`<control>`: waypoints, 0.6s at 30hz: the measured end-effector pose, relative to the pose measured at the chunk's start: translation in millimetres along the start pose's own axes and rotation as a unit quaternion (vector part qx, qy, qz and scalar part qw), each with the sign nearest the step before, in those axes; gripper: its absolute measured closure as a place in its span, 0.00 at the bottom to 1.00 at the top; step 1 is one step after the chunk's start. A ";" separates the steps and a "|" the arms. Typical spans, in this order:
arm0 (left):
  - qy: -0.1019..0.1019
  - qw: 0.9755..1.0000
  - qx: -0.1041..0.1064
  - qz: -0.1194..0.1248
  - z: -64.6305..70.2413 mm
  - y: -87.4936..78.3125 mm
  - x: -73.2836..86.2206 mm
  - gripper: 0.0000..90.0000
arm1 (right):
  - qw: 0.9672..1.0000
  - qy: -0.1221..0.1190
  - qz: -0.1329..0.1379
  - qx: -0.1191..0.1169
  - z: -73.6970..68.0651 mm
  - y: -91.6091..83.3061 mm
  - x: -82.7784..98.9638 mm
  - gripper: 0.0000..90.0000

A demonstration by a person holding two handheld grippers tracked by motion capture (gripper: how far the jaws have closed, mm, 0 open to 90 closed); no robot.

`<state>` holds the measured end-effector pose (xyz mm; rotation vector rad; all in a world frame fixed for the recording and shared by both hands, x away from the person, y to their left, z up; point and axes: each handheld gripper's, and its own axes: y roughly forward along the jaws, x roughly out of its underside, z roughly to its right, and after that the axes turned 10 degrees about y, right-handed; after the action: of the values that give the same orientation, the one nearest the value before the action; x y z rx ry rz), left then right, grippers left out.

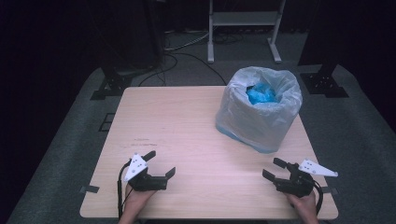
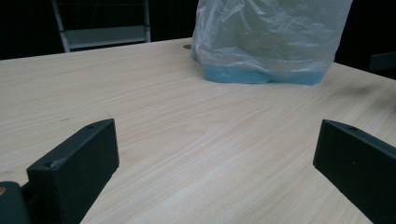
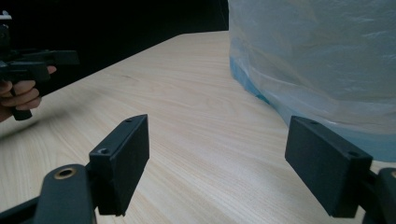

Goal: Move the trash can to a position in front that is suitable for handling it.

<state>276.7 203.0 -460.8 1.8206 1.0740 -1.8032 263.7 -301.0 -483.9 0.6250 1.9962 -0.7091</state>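
Note:
A pale wooden table point(image 1: 187, 121) carries a bin lined with a translucent white plastic bag point(image 1: 258, 108) at its right rear, with crumpled blue material point(image 1: 261, 94) inside. My left gripper point(image 1: 161, 163) rests low at the front left, open, nothing between its jaws. At the front right my right gripper point(image 1: 274, 169) is open too, its jaws empty and pointing toward the bag. The bag point(image 2: 268, 39) stands ahead and to the right in the left gripper view. Close on the right in the right gripper view is the bag point(image 3: 322, 60), with the other hand's gripper point(image 3: 32, 63) at far left.
Behind the table a white metal stand point(image 1: 243, 21) and loose cables point(image 1: 187, 46) lie on the grey floor. Black stand feet point(image 1: 109, 86) sit at the rear left and more black feet point(image 1: 324, 84) at the rear right. Tape tabs point(image 1: 88, 189) mark the front corners.

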 end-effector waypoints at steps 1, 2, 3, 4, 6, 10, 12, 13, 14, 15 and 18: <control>-0.005 1.000 0.000 0.001 -0.4 0.5 0.4 0.00 | 1.000 0.003 0.003 -0.002 0.6 -0.7 0.1 0.23; -0.006 1.000 0.000 0.001 -0.4 0.7 0.7 0.00 | 1.000 0.006 0.006 -0.004 1.3 -1.2 0.1 0.23; -0.006 1.000 0.000 0.001 -0.4 0.7 0.7 0.00 | 1.000 0.006 0.006 -0.004 1.3 -1.2 0.1 0.23; -0.007 1.000 0.001 0.001 -0.3 0.9 0.8 0.00 | 1.000 0.008 0.006 -0.004 1.9 -1.8 0.1 0.23; -0.006 1.000 0.002 0.001 0.2 0.7 0.8 0.00 | 1.000 0.011 0.007 -0.006 2.6 -2.0 -0.1 0.23; -0.009 1.000 0.011 0.005 0.9 -1.5 0.9 0.00 | 1.000 0.001 -0.005 -0.006 -1.3 2.1 -1.2 0.23; -0.011 1.000 0.015 0.008 1.5 -2.6 0.6 0.00 | 1.000 -0.004 -0.008 -0.007 -2.8 3.2 -2.2 0.23; -0.011 1.000 0.015 0.010 1.7 -2.7 0.2 0.00 | 1.000 -0.010 -0.010 -0.010 -5.7 5.6 -5.3 0.23; -0.012 1.000 0.015 0.009 1.6 -2.6 0.3 0.00 | 1.000 -0.014 -0.012 -0.012 -6.7 7.4 -8.3 0.23; -0.012 1.000 0.015 0.009 1.6 -2.6 0.3 0.00 | 1.000 -0.014 -0.012 -0.012 -6.7 7.4 -8.3 0.23; -0.015 1.000 0.012 0.007 -0.2 -2.5 1.5 0.00 | 1.000 -0.019 -0.010 -0.023 -8.8 13.4 -21.9 0.23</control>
<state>274.9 205.1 -461.6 1.8051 1.0310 -1.8371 277.7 -288.8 -464.2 0.5612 1.9800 -0.6813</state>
